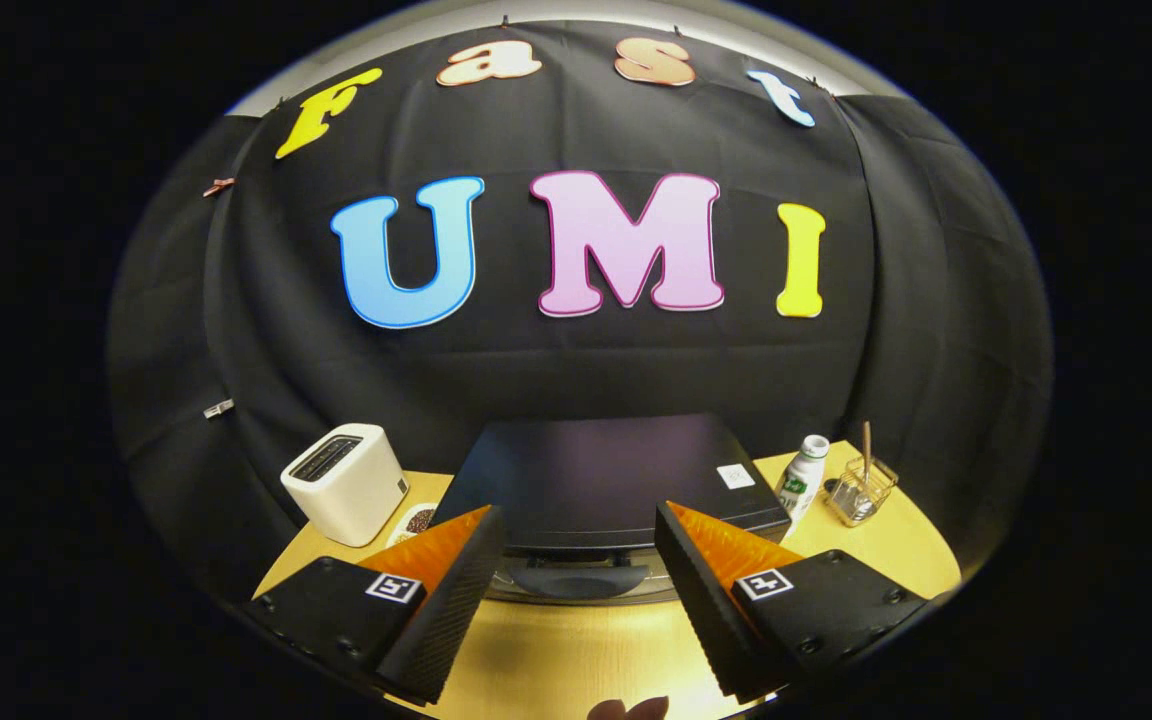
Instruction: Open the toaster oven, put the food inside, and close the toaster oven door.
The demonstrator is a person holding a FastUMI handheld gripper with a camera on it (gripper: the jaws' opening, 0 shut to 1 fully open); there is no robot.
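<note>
The black toaster oven (596, 475) stands on the wooden table (576, 650), seen from above and in front. Its door is up and closed, with the dark curved handle (576, 580) across the glass front. My gripper (578, 513) is open and holds nothing. Its fingers stand wide apart just in front of the oven's top edge, one on each side of the handle and above it, touching neither. A small white plate with dark food (418, 520) lies left of the oven, partly hidden behind the left finger.
A white pop-up toaster (346, 482) stands at the table's left back corner. Right of the oven are a white bottle with a green label (802, 480) and a wire holder with a stick in it (862, 490). Bare table lies under the fingers.
</note>
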